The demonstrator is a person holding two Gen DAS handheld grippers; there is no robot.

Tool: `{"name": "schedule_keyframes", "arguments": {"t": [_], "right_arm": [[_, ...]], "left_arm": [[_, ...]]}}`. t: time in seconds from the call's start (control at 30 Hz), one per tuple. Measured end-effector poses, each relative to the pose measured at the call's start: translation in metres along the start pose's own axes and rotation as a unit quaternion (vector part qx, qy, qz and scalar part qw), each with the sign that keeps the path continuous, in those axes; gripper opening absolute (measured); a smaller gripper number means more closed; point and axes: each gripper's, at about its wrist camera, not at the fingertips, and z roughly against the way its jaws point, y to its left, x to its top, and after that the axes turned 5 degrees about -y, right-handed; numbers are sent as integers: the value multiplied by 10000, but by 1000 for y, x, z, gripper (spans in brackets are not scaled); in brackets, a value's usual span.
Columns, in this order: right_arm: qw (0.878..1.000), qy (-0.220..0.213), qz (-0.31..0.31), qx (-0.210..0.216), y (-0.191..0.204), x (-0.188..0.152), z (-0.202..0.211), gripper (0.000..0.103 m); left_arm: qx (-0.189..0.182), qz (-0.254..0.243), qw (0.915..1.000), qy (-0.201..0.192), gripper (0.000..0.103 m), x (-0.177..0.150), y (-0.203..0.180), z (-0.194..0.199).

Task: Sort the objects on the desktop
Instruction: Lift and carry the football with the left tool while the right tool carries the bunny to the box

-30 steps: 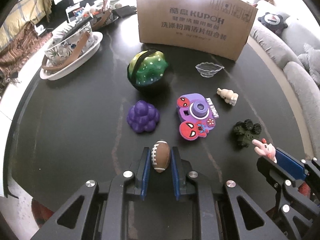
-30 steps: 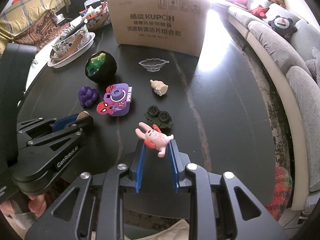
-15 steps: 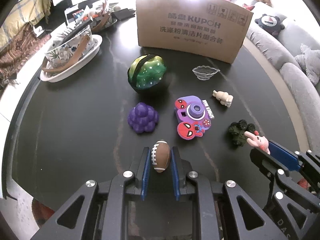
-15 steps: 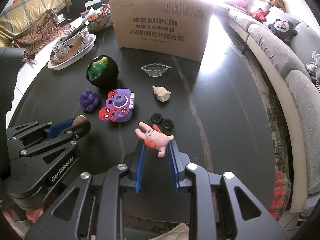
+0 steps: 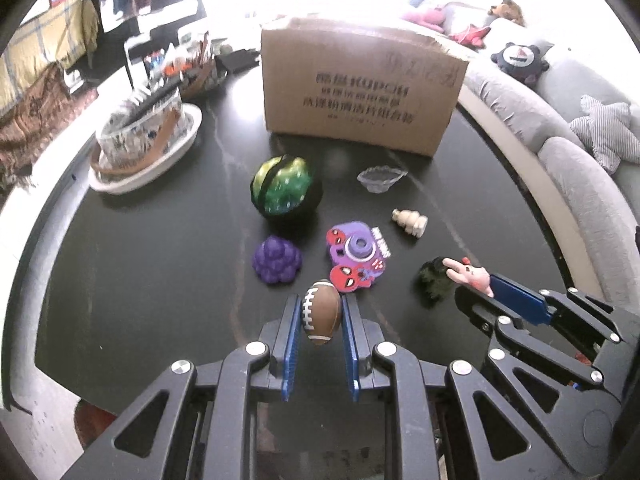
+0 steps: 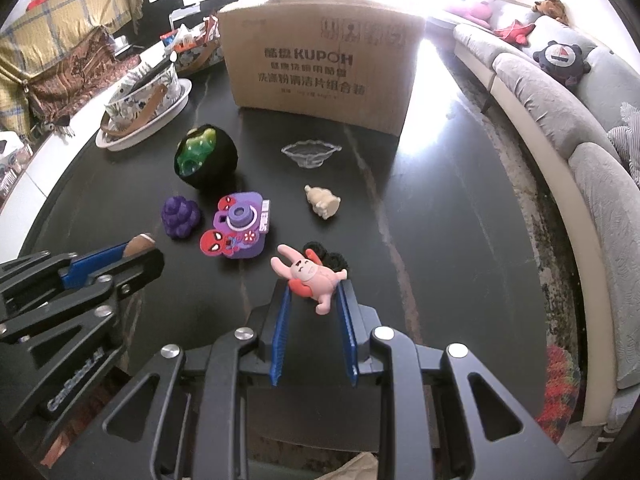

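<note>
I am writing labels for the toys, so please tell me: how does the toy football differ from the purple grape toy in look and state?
The toy football is brown with white laces and stripes, a smooth oval; the purple grape toy is a lumpy cluster of round bumps. The football is clamped between the fingers of the left gripper; the grapes lie free on the black table, beside the purple camera toy. Both are small toys.

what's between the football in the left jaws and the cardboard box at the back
The toy football is held off the table. On the table toward the cardboard box lie the purple camera toy, purple grapes and green-and-black ball; carried above them, nothing visible blocks it.
</note>
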Motion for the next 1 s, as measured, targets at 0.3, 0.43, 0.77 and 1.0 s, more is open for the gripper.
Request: {"name": "schedule_keyframes", "arguments": {"t": [0.3,0.43,0.77,1.0], "right_arm": [[9992,-373,-43,104,-1,15,23,21],[9986,-514,-68,116,-4,21,31,21],[9962,-811,-135,298,-12,47,47,21],[9934,-1079,-110,362,-14,74,65,21]], "left_arm": [[-116,-72,9998,-147,18,12,-11,12],[-216,-102,9996,-137,18,18,-15,16],[-183,-279,9983,-484,18,52,-23,37],[-177,-425,9966,-676,18,79,-26,50]]}}
